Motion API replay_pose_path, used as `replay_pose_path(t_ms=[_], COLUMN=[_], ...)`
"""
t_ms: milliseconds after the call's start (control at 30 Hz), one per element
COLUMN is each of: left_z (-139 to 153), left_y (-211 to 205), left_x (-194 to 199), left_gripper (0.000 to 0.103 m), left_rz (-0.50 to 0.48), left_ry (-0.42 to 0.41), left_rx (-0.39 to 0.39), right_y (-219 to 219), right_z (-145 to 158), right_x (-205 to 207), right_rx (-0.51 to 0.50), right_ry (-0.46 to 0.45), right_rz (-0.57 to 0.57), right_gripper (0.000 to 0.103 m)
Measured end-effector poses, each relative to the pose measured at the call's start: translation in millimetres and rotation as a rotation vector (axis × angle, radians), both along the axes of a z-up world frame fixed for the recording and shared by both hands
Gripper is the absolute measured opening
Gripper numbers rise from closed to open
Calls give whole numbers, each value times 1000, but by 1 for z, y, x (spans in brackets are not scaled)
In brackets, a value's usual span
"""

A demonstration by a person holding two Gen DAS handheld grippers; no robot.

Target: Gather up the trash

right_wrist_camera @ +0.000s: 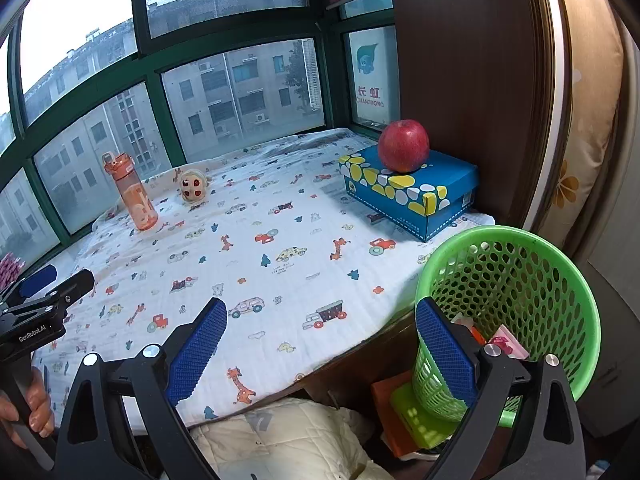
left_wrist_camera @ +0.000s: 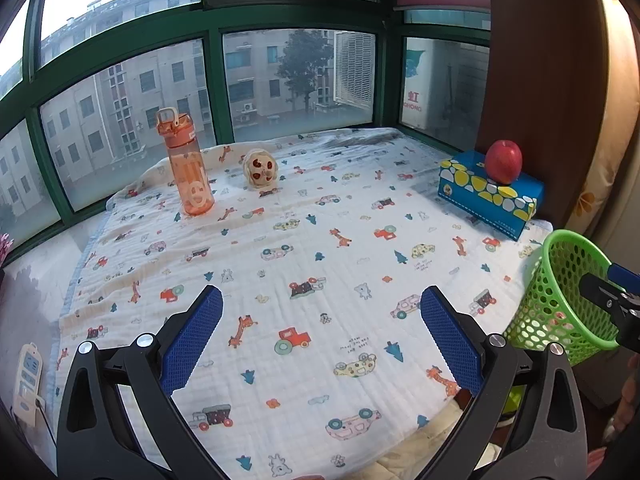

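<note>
A green mesh basket [right_wrist_camera: 516, 300] stands off the table's right front corner, with pink and red wrappers [right_wrist_camera: 506, 344] lying inside; it also shows in the left wrist view [left_wrist_camera: 568, 292]. My right gripper [right_wrist_camera: 320, 344] is open and empty, its right finger in front of the basket's wall. My left gripper [left_wrist_camera: 322, 332] is open and empty above the near part of the patterned cloth [left_wrist_camera: 304, 248]. A small round cream packet with red spots [left_wrist_camera: 261, 168] lies at the back of the cloth, far from both grippers; it also shows in the right wrist view [right_wrist_camera: 192, 186].
An orange water bottle [left_wrist_camera: 188, 168] stands at the back left. A blue tissue box [right_wrist_camera: 412, 192] with a red apple [right_wrist_camera: 403, 146] on it sits at the right by a brown wall. Windows close the back. A remote [left_wrist_camera: 27, 376] lies at the left; bedding [right_wrist_camera: 288, 440] lies below the front edge.
</note>
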State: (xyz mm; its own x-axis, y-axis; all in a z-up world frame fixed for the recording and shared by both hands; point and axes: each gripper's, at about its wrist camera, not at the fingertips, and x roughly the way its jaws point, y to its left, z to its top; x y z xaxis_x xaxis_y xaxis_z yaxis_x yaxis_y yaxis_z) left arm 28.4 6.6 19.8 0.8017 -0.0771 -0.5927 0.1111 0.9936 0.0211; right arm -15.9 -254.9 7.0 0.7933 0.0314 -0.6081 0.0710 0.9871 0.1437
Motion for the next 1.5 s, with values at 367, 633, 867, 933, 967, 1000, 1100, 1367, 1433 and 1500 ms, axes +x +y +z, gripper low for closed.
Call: replay_pose_path(t_ms=[367, 633, 867, 933, 967, 1000, 1100, 1367, 1433, 1500], left_z=[-2, -4, -6, -7, -8, -7, -7, -8, -8, -8], left_y=[0, 2, 3, 4, 5, 5, 4, 4, 4, 4], left_x=[0, 0, -1, -1, -3, -2, -2, -1, -1, 0], left_gripper=[98, 98, 98, 98, 98, 98, 98, 98, 98, 98], left_rz=[-3, -4, -7, -8, -8, -8, -8, -12, -11, -13], left_ry=[2, 5, 8, 9, 9, 10, 9, 12, 10, 13], left_rx=[2, 4, 3, 3, 4, 3, 5, 4, 4, 2], right_y=[-2, -2, -2, -2, -2, -1, 0, 2, 1, 1], right_z=[-2, -2, -3, -4, -5, -6, -7, -8, -8, -8], right_x=[-1, -1, -1, -1, -1, -1, -1, 0, 0, 0], right_rx=[1, 1, 1, 1, 1, 1, 1, 1, 1, 1], right_ry=[2, 3, 4, 7, 6, 6, 8, 9, 10, 9], right_rz=[-4, -5, -4, -3, -3, -3, -2, 1, 1, 2], right_gripper=[92, 92, 92, 92, 92, 92, 92, 92, 92, 92])
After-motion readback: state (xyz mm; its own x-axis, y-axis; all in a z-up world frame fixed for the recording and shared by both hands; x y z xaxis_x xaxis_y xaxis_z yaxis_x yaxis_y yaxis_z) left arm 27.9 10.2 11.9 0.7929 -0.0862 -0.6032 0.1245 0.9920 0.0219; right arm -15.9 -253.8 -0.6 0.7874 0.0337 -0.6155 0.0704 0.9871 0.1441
